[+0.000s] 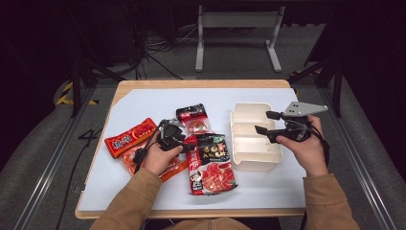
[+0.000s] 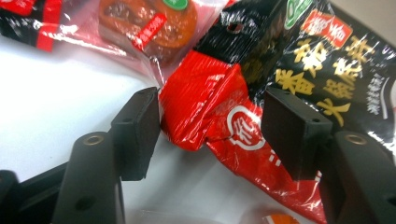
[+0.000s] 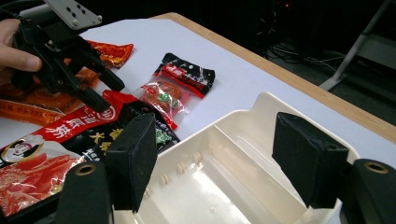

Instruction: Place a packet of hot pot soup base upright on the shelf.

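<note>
My left gripper (image 1: 186,139) (image 2: 215,126) (image 3: 109,95) points down at the pile of snack packets. Its jaws stand open around the crumpled top corner of a large red packet (image 1: 210,175) (image 2: 210,107) (image 3: 70,126). The left pad sits right at the packet's fold. A black packet (image 1: 214,147) (image 2: 317,60) with yellow lettering overlaps the red one. My right gripper (image 1: 264,122) (image 3: 215,140) hovers open over the white divided tray (image 1: 249,106) (image 3: 261,100), with nothing between its jaws. The tray's compartments are bare.
A small black-and-red packet (image 1: 193,117) (image 3: 180,81) lies just behind the pile. A long red packet (image 1: 130,137) and an orange one (image 1: 170,168) lie at the left, partly under the left hand. A white sheet (image 1: 143,103) covers the wooden table.
</note>
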The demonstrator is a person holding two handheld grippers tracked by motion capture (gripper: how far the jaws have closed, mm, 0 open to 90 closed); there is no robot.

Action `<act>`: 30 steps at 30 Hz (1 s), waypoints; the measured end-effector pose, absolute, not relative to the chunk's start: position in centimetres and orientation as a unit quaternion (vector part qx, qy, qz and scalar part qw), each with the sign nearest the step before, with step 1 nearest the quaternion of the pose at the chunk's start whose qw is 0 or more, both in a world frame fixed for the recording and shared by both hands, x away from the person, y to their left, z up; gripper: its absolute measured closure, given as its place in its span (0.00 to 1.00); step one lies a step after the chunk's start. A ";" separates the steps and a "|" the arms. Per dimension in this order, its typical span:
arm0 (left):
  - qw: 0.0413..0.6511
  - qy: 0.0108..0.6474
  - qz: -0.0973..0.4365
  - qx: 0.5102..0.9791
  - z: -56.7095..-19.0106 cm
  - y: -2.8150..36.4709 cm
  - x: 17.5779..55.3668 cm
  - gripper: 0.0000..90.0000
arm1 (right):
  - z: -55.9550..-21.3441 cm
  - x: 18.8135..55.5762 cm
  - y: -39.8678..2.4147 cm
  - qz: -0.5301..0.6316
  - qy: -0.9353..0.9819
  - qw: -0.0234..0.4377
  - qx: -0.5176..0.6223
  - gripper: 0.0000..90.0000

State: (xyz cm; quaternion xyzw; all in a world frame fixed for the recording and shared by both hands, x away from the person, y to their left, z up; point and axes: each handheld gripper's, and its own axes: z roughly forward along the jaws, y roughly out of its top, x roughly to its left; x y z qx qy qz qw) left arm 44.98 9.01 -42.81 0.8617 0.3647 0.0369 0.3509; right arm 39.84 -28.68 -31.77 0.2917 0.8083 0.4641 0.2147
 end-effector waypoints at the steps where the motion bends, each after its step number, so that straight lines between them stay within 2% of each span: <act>1: 0.348 0.364 0.036 0.863 -42.9 9.0 45.0 0.45 | -31.8 39.9 -28.7 0.466 0.808 0.213 0.291 0.35; 11: 0.335 0.366 0.037 0.868 -43.2 8.6 45.1 0.57 | -31.8 39.8 -28.7 0.466 0.807 0.214 0.293 0.34; 15: 0.339 0.364 0.018 0.867 -43.2 8.6 45.1 0.71 | -31.8 39.8 -28.8 0.466 0.806 0.214 0.295 0.34; 21: 0.347 0.366 0.005 0.863 -43.0 8.8 45.0 0.85 | -31.9 39.9 -28.7 0.465 0.807 0.214 0.293 0.34; 28: 0.356 0.363 0.004 0.861 -42.4 8.9 44.6 0.92 | -31.8 39.8 -28.8 0.467 0.806 0.214 0.294 0.34; 30: 0.359 0.364 0.004 0.859 -42.3 8.9 44.6 0.92 | -31.8 39.8 -28.8 0.471 0.805 0.218 0.288 0.37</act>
